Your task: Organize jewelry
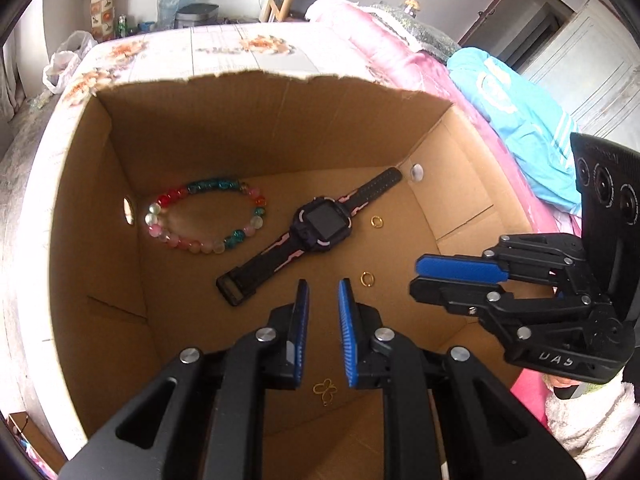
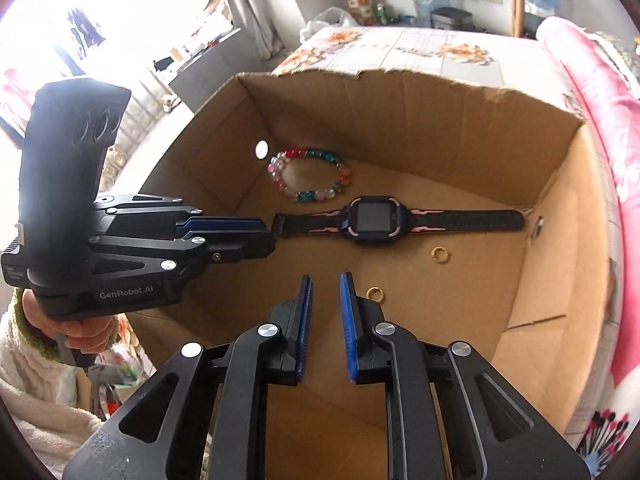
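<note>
Inside the open brown cardboard box (image 1: 120, 184) sitting on the bed, the jewelry is lying spread over the floor of the box. The multicoloured glass-bead bracelet (image 1: 206, 216) is resting at the far left, the black-and-pink smartwatch (image 1: 320, 226) is stretching diagonally across the middle, and two small gold rings (image 1: 376, 221) (image 1: 367, 278) are lying apart to its right. A thin gold butterfly-shaped charm (image 1: 325, 390) is lying nearest, showing in the gap under the left tongs (image 1: 323, 292).

Both pairs of tongs are hovering above the box floor, grasping nothing. The left tongs are standing released with a narrow gap between the blue pads. The right tongs (image 2: 325, 286) are likewise standing slightly parted in their own view.

The pieces look already gathered, so the step in hand seems to be picking a small item. For the near ring, the right tongs would need to be coming down straight over it, pads straddling the ring's edge, closing gently, since thin metal is likely to skate on cardboard.
</note>
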